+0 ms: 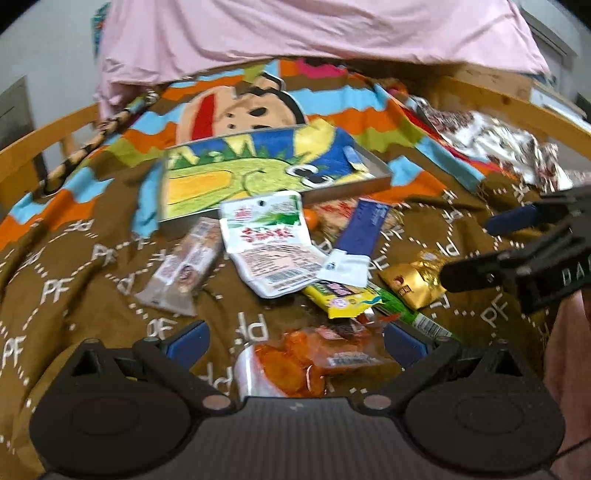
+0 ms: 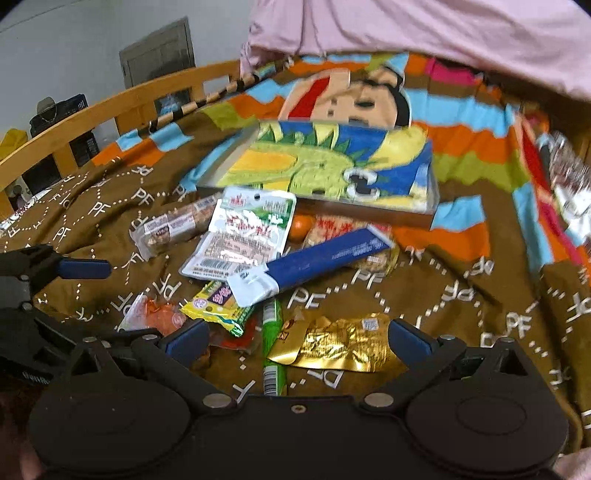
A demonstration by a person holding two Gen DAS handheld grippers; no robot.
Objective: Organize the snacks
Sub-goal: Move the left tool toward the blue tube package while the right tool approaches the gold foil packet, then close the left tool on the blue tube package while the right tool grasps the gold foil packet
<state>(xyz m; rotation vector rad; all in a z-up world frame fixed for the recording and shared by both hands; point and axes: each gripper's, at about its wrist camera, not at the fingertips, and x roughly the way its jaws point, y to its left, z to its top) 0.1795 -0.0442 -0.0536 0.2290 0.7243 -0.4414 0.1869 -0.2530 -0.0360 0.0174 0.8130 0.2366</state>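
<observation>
Snacks lie in a heap on a brown patterned blanket (image 1: 74, 288). My left gripper (image 1: 295, 341) is open, low over an orange packet (image 1: 306, 356) that lies between its blue pads. My right gripper (image 2: 297, 339) is open too, with a gold foil packet (image 2: 332, 343) and a green stick (image 2: 272, 343) between its fingers. Further off lie a white-green pouch (image 1: 266, 236), a blue-and-white long packet (image 1: 358, 236), a brown bar packet (image 1: 184, 262) and a yellow packet (image 1: 343, 299). Behind the heap sits a shallow tray (image 1: 351, 186) lined with a dinosaur towel.
A wooden bed rail (image 2: 110, 107) curves round the left and far side. A pink quilt (image 1: 295, 29) is bunched at the back. A shiny printed foil bag (image 1: 498, 144) lies at the right edge. A hand (image 1: 569, 350) shows at the right.
</observation>
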